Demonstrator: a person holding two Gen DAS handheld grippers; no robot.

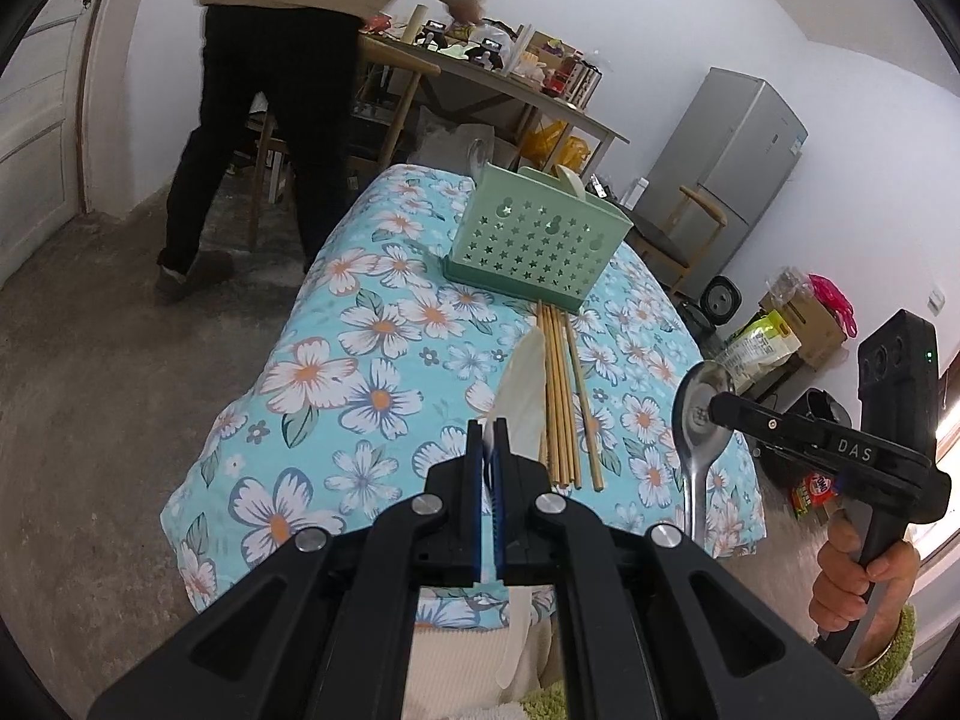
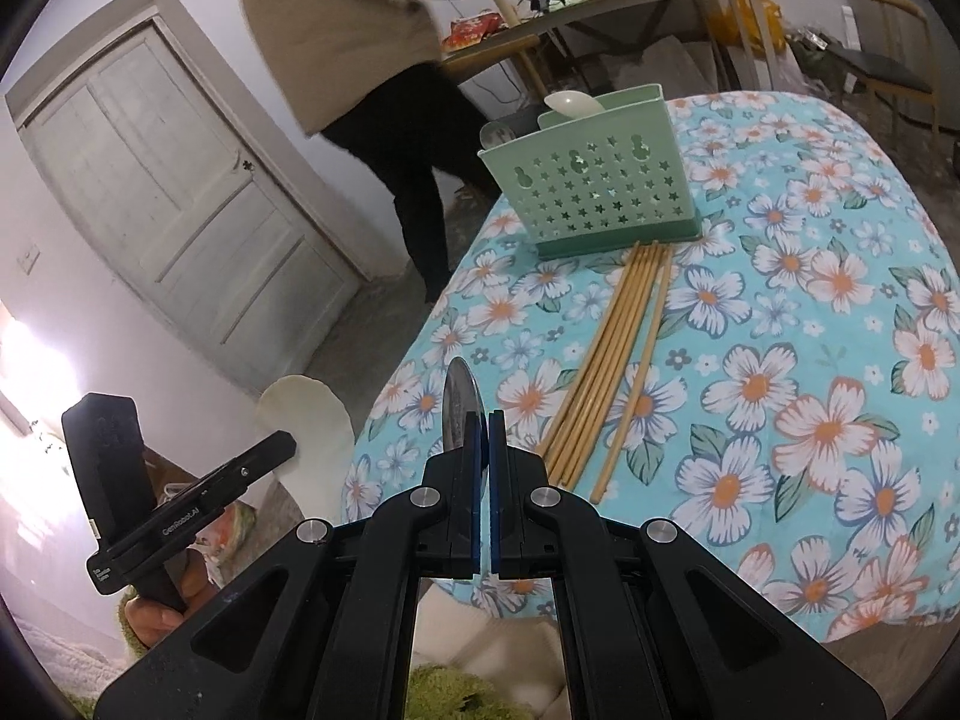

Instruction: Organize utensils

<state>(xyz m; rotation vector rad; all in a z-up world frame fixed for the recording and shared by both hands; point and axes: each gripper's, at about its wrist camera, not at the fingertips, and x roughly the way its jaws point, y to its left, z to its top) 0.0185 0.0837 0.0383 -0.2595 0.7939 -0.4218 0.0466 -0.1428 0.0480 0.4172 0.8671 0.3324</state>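
A green star-holed utensil basket point(image 1: 540, 240) point(image 2: 600, 186) stands at the far end of the flowered table and holds a cream spoon point(image 2: 570, 103) and a metal one. Several bamboo chopsticks point(image 1: 564, 396) point(image 2: 618, 372) lie in front of it. My left gripper point(image 1: 493, 438) is shut on a cream rice paddle point(image 1: 522, 384), which also shows in the right wrist view point(image 2: 306, 432). My right gripper point(image 2: 483, 426) is shut on a metal spoon point(image 2: 459, 396), held off the table's right edge in the left wrist view point(image 1: 699, 420).
A person in black trousers point(image 1: 252, 138) stands by a cluttered wooden table point(image 1: 498, 78) behind. A fridge point(image 1: 726, 144), chair and boxes stand at the right. A white door point(image 2: 168, 192) is at the left.
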